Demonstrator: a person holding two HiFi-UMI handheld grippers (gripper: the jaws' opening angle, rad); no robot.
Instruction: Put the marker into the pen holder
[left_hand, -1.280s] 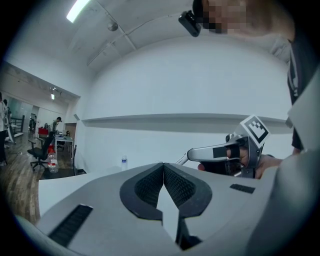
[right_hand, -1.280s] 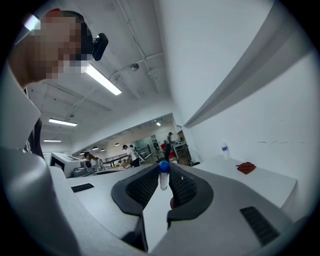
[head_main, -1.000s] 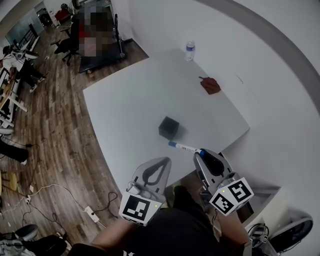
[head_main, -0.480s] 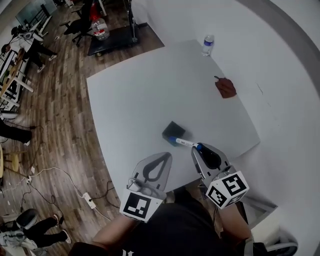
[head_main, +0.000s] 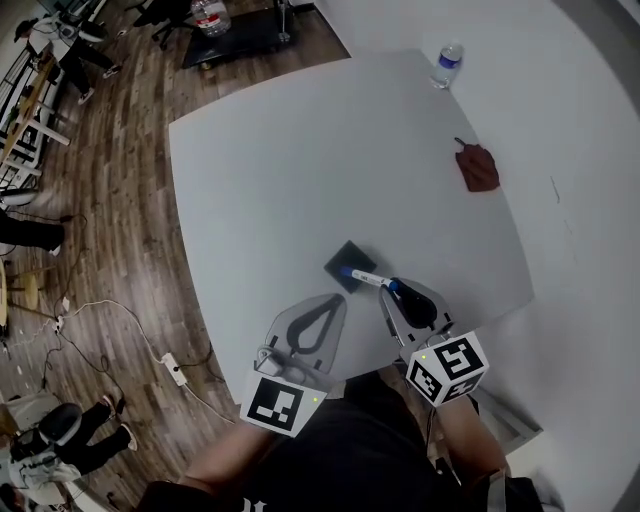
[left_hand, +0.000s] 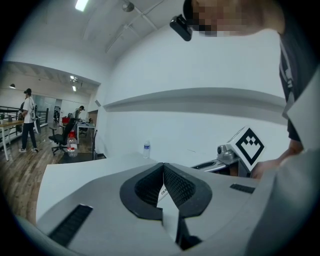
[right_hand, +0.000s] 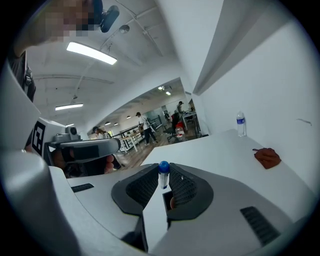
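A small black pen holder stands on the white table, near its front edge. The marker, white with a blue cap, lies level in my right gripper, which is shut on it; its far end reaches over the holder. In the right gripper view the marker stands between the jaws, blue cap up; the holder is hidden there. My left gripper hovers at the table's front edge, left of the holder, shut and holding nothing. The left gripper view shows its jaws pressed together.
A water bottle stands at the table's far right corner, and a red-brown cloth lies near the right edge. Wooden floor with cables, chairs and people lies to the left. A white wall runs close along the right side.
My right gripper has carried the marker forward and left, so its far end now reaches over the pen holder. The left gripper stays shut beside it.
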